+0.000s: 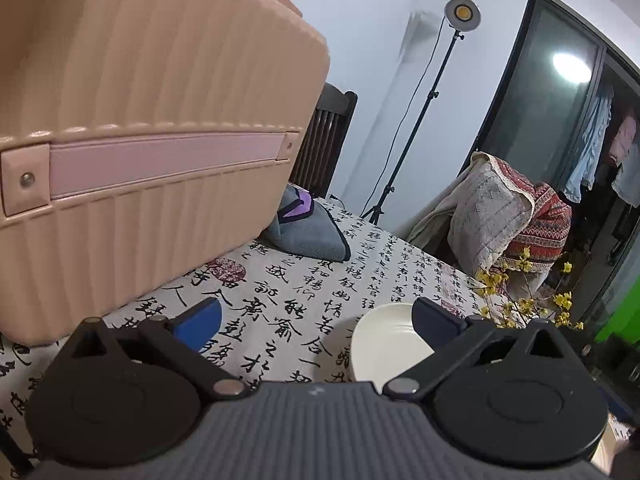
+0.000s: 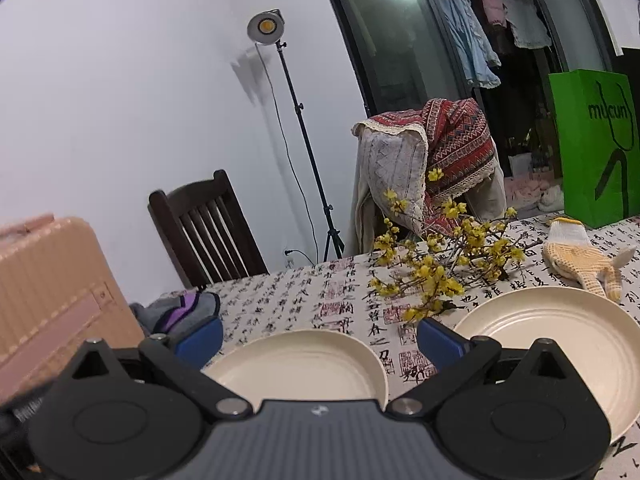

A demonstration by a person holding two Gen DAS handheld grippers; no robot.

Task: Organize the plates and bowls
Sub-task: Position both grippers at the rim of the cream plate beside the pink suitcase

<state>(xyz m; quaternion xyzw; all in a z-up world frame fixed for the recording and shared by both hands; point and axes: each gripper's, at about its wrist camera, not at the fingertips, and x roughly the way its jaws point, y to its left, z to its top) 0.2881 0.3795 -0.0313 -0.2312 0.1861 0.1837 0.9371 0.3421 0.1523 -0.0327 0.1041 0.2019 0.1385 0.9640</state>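
Observation:
In the right wrist view two cream plates lie on the calligraphy-print tablecloth (image 2: 304, 300): one (image 2: 298, 364) straight ahead between the fingers, a larger one (image 2: 560, 344) at the right, partly behind the right finger. My right gripper (image 2: 320, 340) is open and empty, just above and in front of the middle plate. In the left wrist view one cream plate (image 1: 386, 344) shows at lower right, partly behind the right finger. My left gripper (image 1: 316, 320) is open and empty over the cloth (image 1: 296, 296), left of that plate.
A pink suitcase (image 1: 132, 128) stands on the table at left, also in the right wrist view (image 2: 52, 292). Folded grey-purple cloth (image 1: 308, 228), yellow flower branches (image 2: 440, 268), a knit glove (image 2: 580, 256) and a green bag (image 2: 596, 148) are on the table. Chairs and a light stand stand behind.

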